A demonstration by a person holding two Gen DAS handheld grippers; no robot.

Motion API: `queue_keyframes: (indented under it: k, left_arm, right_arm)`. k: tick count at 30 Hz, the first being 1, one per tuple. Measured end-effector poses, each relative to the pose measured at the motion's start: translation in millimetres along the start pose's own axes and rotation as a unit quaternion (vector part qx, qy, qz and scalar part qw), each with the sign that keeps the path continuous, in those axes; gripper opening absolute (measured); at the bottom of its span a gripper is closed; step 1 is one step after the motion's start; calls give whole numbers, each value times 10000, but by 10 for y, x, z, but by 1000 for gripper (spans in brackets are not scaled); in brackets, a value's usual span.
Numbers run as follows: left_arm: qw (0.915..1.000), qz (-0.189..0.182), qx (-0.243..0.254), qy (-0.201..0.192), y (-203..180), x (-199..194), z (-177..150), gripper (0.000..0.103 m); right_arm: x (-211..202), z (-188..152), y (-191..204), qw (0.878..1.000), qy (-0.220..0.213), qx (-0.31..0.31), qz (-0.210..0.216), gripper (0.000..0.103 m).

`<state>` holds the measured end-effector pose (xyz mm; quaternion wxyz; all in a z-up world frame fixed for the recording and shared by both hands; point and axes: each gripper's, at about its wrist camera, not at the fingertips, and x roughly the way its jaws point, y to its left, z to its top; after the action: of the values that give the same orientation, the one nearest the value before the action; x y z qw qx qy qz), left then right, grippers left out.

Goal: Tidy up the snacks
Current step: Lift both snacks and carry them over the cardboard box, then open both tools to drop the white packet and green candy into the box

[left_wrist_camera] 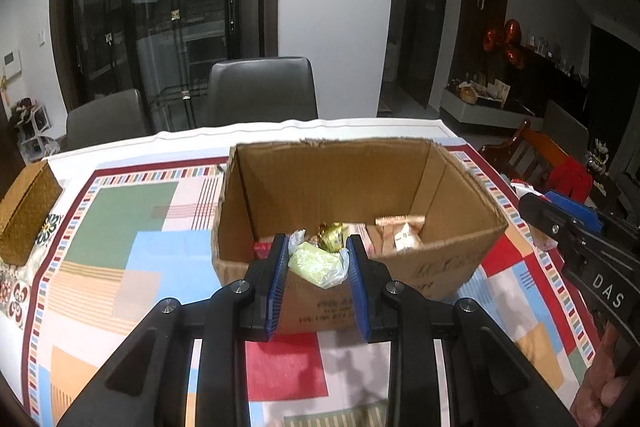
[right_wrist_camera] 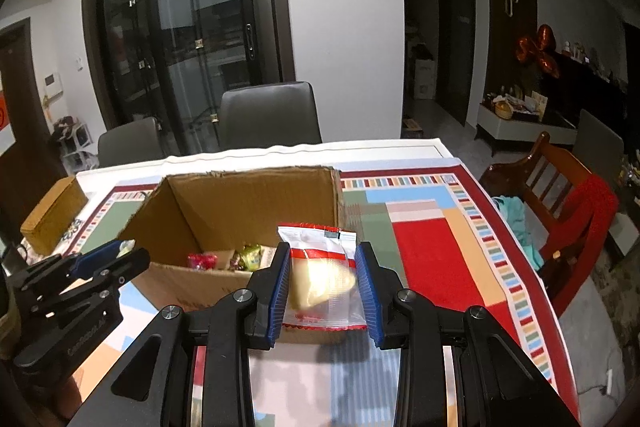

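An open cardboard box (left_wrist_camera: 344, 171) stands on the patterned tablecloth, with several wrapped snacks (left_wrist_camera: 400, 231) on its floor. My left gripper (left_wrist_camera: 318, 263) is shut on a pale green snack in a clear wrapper (left_wrist_camera: 316, 265), held just before the box's near wall. In the right wrist view my right gripper (right_wrist_camera: 322, 277) is shut on a clear packet with red ends (right_wrist_camera: 320, 267) holding a pale pastry, in front of the box's (right_wrist_camera: 248, 203) right corner. Each gripper shows at the edge of the other's view: the right gripper (left_wrist_camera: 576, 227), the left gripper (right_wrist_camera: 108, 259).
A woven brown box (left_wrist_camera: 24, 211) sits at the table's left edge. Two dark chairs (left_wrist_camera: 262, 91) stand behind the table, and a wooden chair with red cloth (right_wrist_camera: 560, 211) stands to its right. The tablecloth (right_wrist_camera: 432, 259) lies bare to the right of the cardboard box.
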<state>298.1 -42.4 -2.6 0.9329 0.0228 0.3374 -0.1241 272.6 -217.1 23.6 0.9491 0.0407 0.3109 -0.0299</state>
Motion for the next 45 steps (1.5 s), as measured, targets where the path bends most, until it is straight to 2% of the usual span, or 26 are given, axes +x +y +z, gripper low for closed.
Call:
queue_keyframes:
  k: [20,45]
  left_arm:
    - [9999,64,73,-118,94,184,310,29]
    - [9999,85,-106,28,294,533,387,29]
  right_arm:
    - [295,224,116,9998,-20,-66,190,34]
    - [700,317,353,9990,119,-269,348,34]
